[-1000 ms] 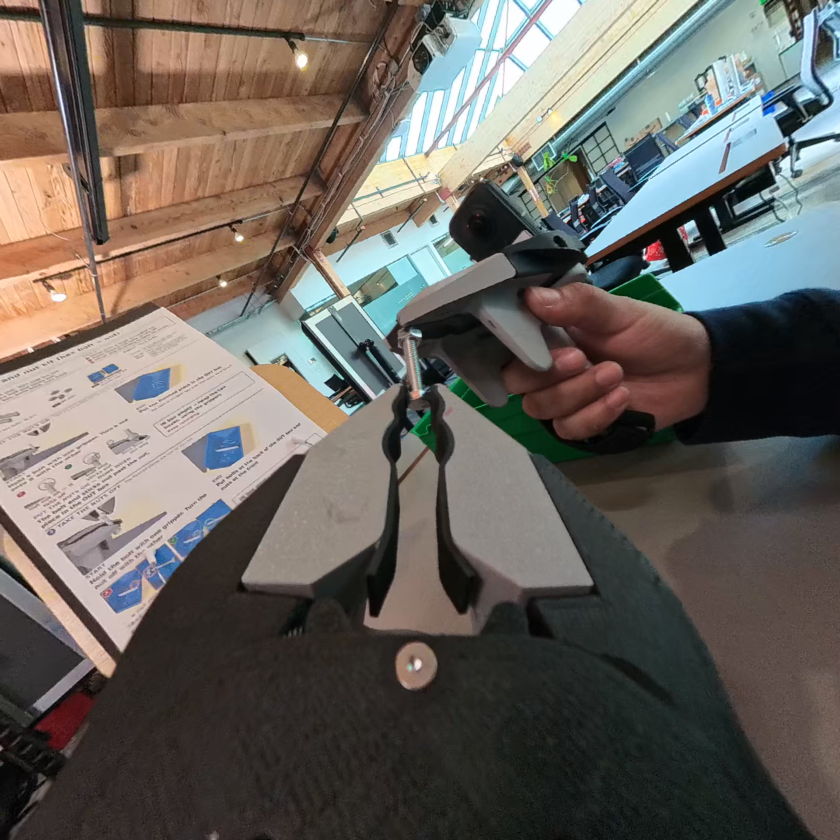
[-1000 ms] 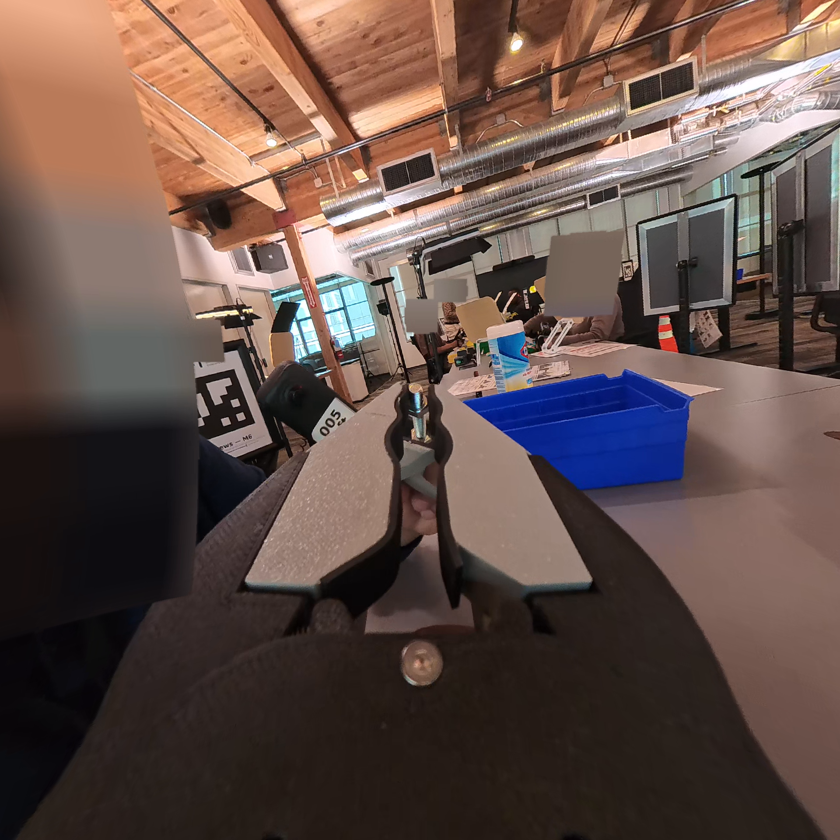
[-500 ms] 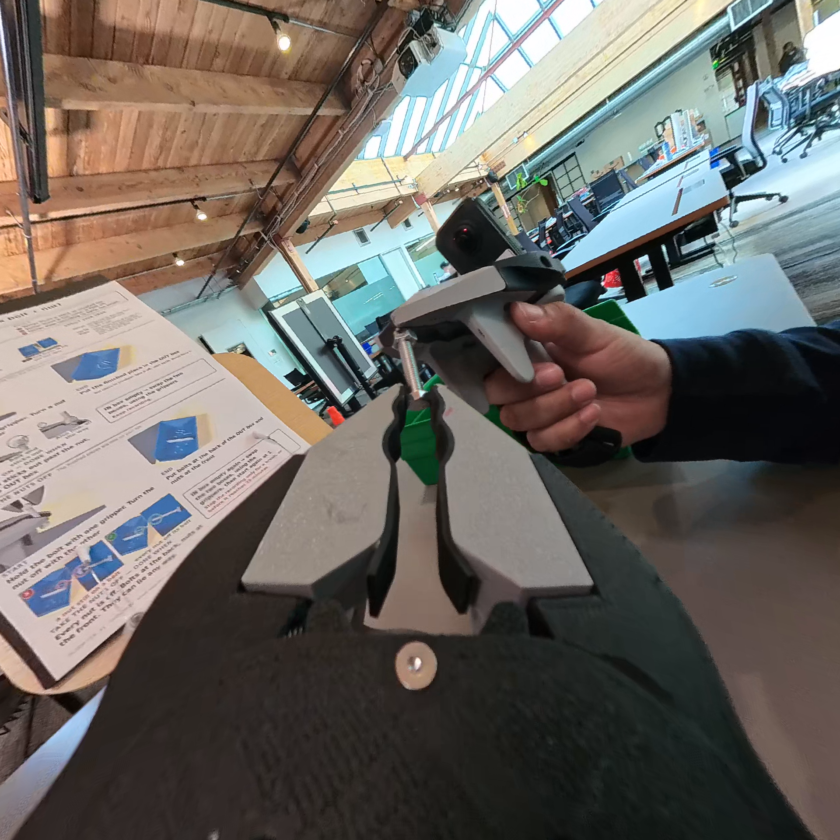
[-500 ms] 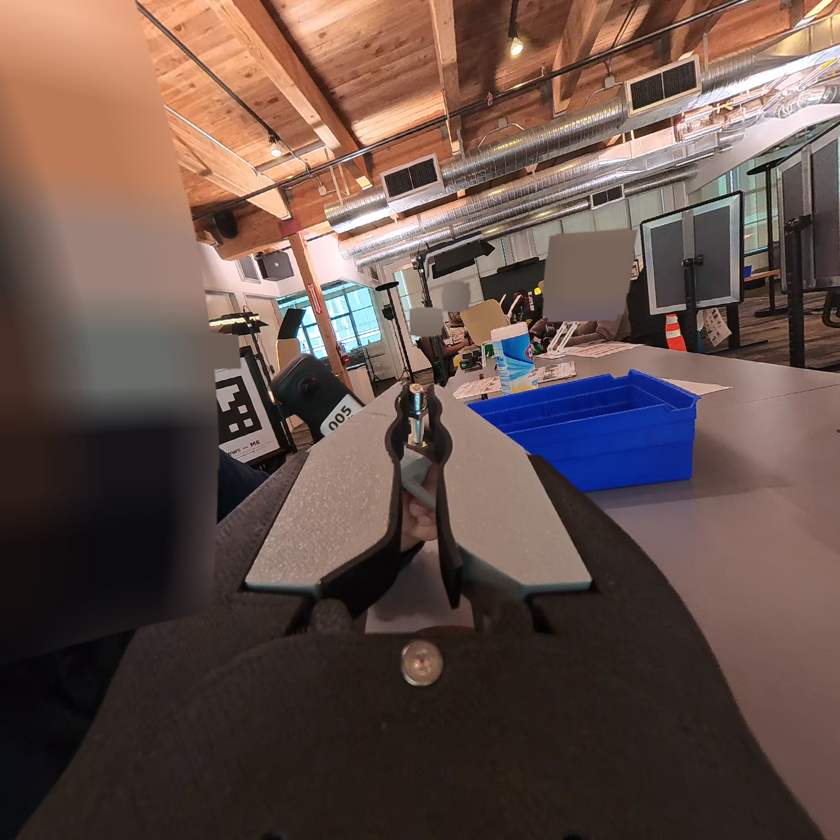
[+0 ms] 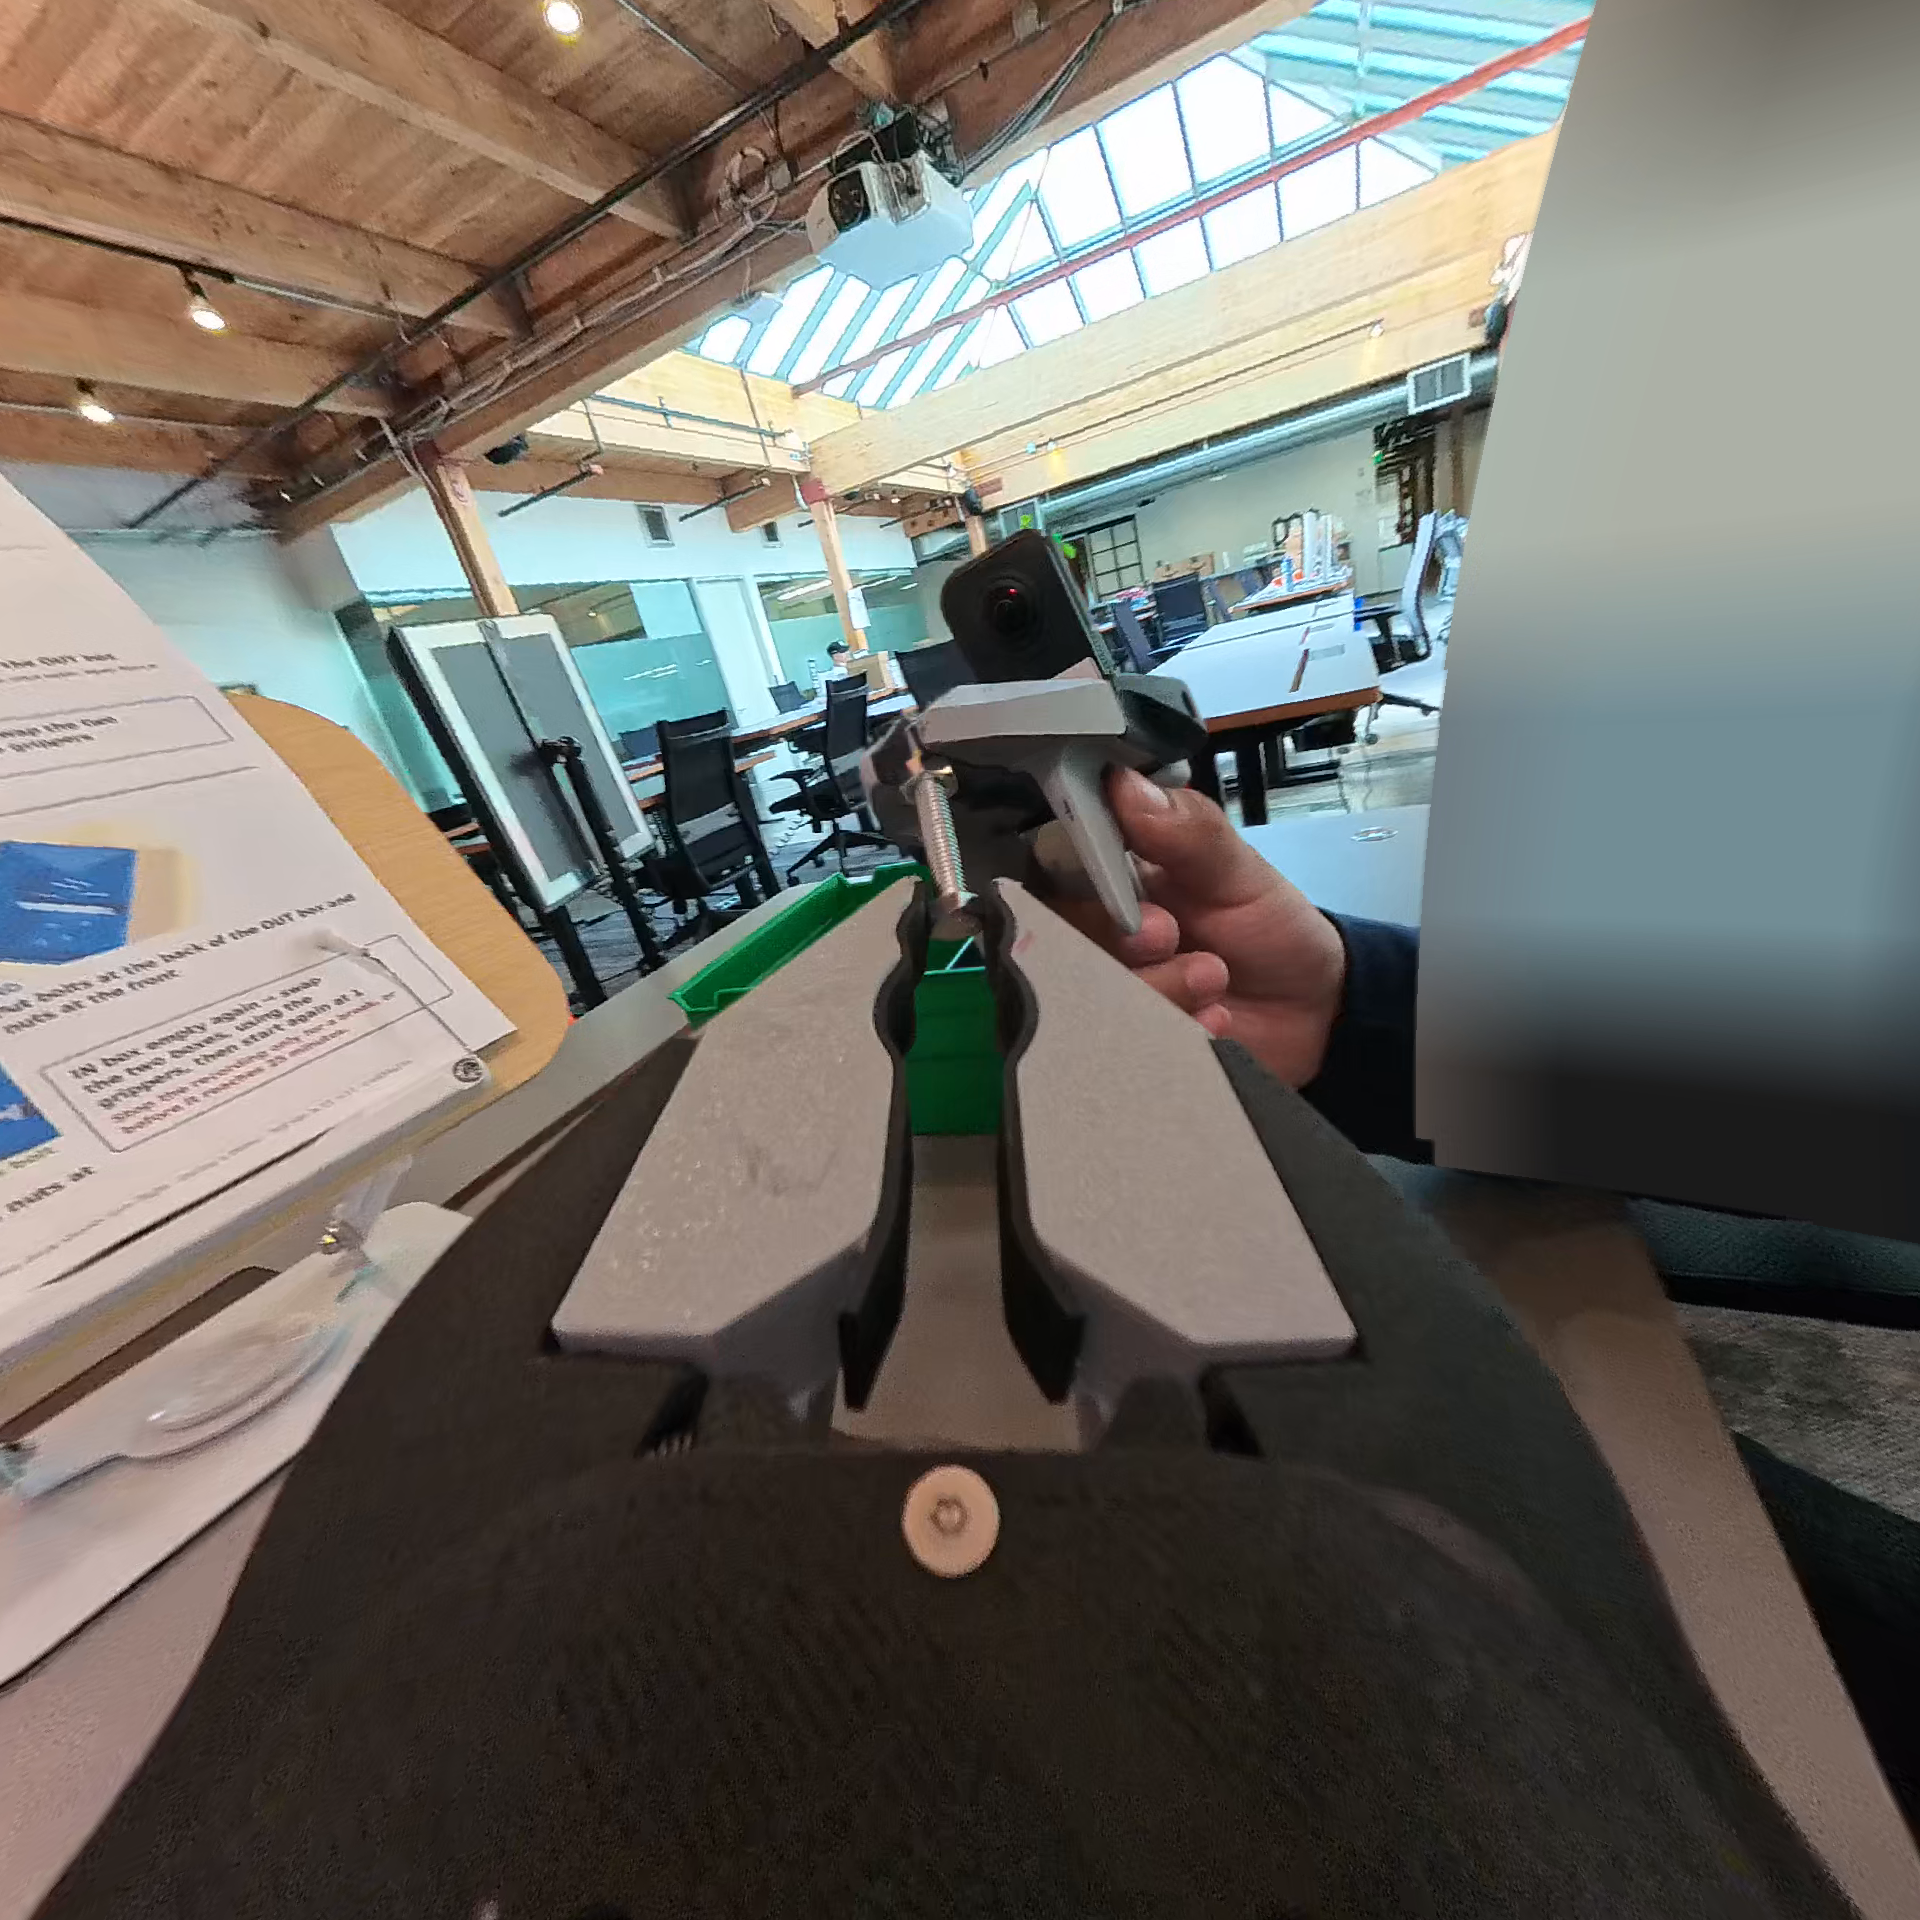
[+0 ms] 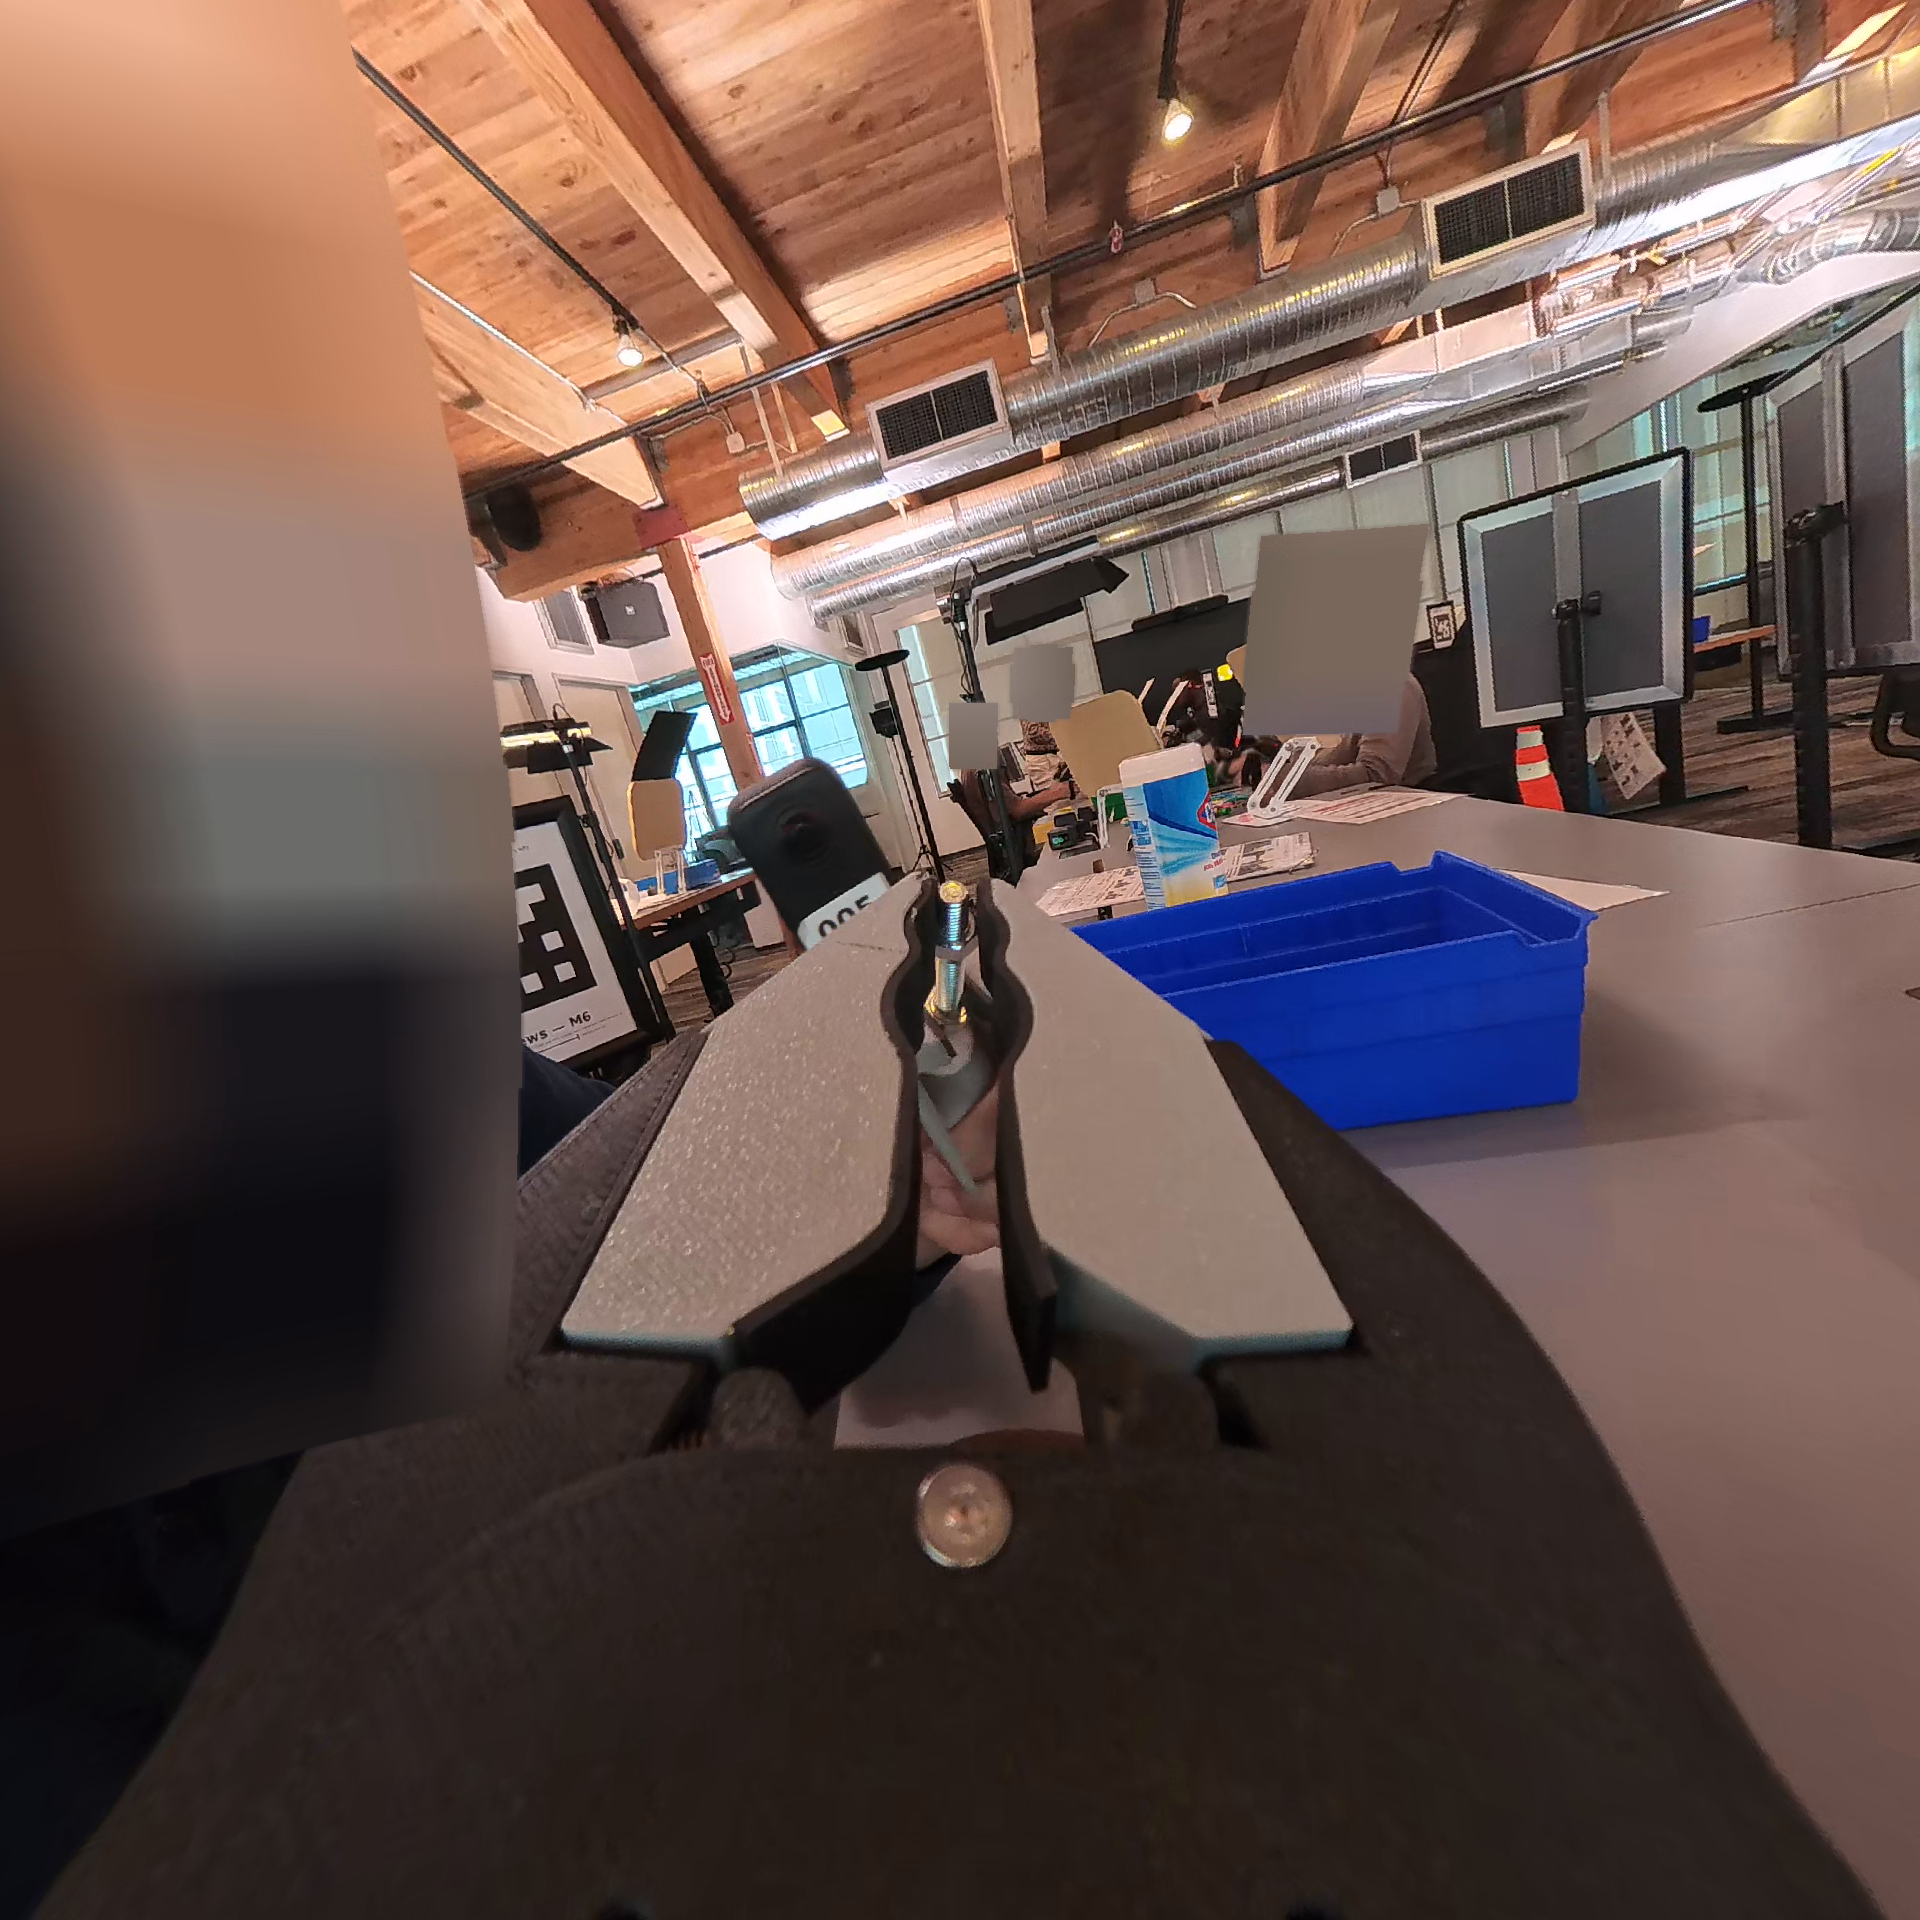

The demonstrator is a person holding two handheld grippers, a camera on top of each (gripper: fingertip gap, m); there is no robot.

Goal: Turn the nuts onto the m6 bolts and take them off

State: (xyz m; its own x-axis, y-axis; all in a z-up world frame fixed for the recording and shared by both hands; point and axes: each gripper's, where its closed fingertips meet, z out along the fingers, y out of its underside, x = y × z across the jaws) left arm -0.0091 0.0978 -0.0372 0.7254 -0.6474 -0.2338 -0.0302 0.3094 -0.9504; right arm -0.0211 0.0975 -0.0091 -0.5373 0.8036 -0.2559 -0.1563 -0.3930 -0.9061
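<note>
While the left gripper (image 5: 954, 914) pinches the bolt's (image 5: 941, 840) lower end, where a nut (image 6: 952, 948) sits, the right gripper (image 6: 953, 935) has its fingers (image 6: 790, 1122) closed on the bolt's far end. Beyond the left fingers (image 5: 1153, 1122) lies a green bin (image 5: 831, 935). Right of the right fingers, a blue bin (image 6: 1382, 997) sits on the tabletop (image 6: 1662, 1247). Left of the left fingers stands an instruction sheet (image 5: 187, 935).

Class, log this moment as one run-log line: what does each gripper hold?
left gripper: shut on bolt | right gripper: shut on nut | bolt: aloft between both
</note>
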